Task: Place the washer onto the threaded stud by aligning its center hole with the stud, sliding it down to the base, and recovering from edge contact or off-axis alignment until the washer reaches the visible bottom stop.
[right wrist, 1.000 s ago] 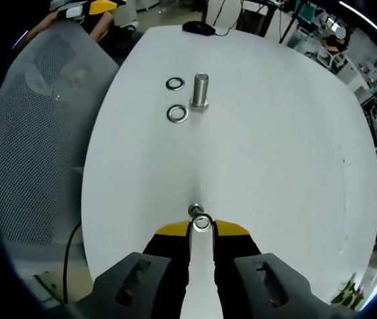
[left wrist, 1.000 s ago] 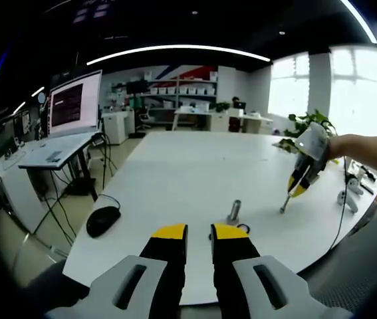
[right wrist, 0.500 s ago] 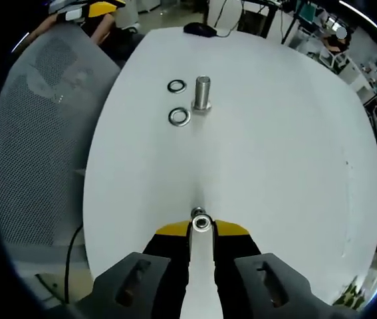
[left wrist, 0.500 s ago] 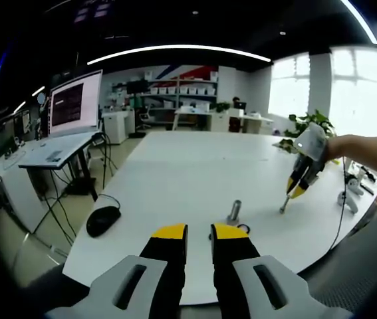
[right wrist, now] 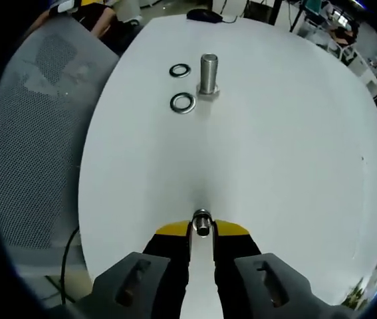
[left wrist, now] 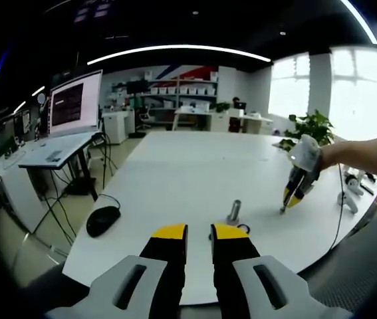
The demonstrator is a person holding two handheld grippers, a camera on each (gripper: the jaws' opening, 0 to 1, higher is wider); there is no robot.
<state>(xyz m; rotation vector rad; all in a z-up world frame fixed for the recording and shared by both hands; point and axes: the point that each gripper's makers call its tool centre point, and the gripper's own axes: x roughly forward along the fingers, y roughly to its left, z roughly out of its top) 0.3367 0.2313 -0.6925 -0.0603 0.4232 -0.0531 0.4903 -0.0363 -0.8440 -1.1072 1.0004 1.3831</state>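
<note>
In the left gripper view the left gripper (left wrist: 198, 231) hangs unmoved, jaws slightly apart, holding nothing, before the threaded stud (left wrist: 234, 211) on the desk (left wrist: 175, 173); the right gripper (left wrist: 293, 197) has edged left. In the right gripper view the right gripper (right wrist: 201, 228) remains clamped on a washer (right wrist: 202, 222); two washers (right wrist: 182, 102) beside the stud (right wrist: 209, 74) now sit higher

Shiny bare metal on the washer (right wrist: 202, 223) pinched in my right gripper (right wrist: 201, 229); the threaded stud (right wrist: 209, 72) gleams too, on a smooth matt white table (right wrist: 288, 153).
</note>
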